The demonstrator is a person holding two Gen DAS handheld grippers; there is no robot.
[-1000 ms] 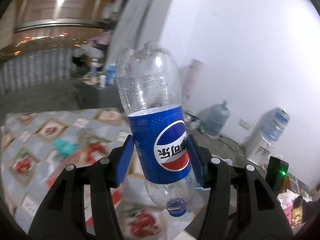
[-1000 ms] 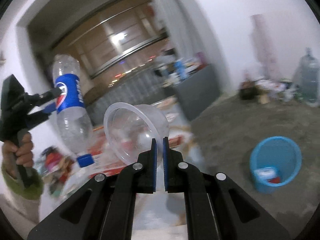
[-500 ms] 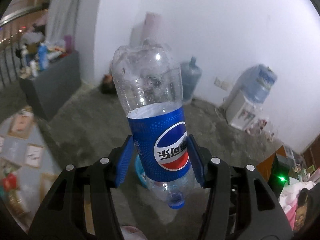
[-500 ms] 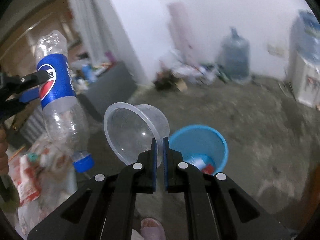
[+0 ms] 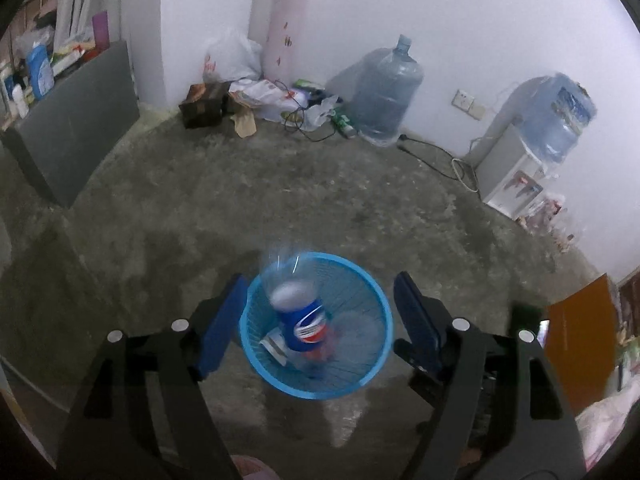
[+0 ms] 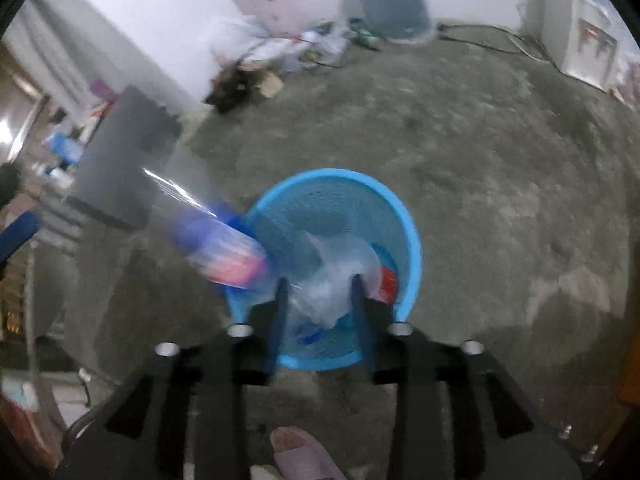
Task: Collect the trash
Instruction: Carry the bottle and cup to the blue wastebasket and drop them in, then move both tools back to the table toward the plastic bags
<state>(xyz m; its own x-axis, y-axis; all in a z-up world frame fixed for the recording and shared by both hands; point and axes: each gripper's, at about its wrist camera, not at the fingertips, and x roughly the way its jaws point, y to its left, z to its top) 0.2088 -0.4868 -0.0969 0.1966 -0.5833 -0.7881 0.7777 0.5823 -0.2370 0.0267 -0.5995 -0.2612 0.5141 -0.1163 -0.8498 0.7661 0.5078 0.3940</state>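
Two pieces of trash are on their way into the blue basket [image 5: 376, 376], which stands on the concrete floor [image 5: 360, 208] directly below both of my hands. From the left gripper [image 5: 316, 320] the Pepsi bottle [image 5: 298, 316] is already free: it is a blur over the basket's mouth, roughly upright with a slight tilt, its long axis pointing down into the mesh, and neither blue pad touches it. Those fingers [image 5: 416, 320] are spreading wide and grasp nothing.

Seen from the right wrist, that same bottle streaks in slantwise over the basket's left rim. The right gripper [image 6: 318, 280] hangs over the near side of the basket, its fingers [image 6: 280, 304] parting, with the clear plastic cup [image 6: 332, 276] showing between them. It is too blurred for me to be sure, but it looks to be lower down inside the basket and no longer pinched, so I read that hand as released too.

Other scraps lie in the bottom, red and white among them. My slippered foot [image 6: 304, 452] stands just short of the basket. I judge both hands equally near, with nothing left in either.
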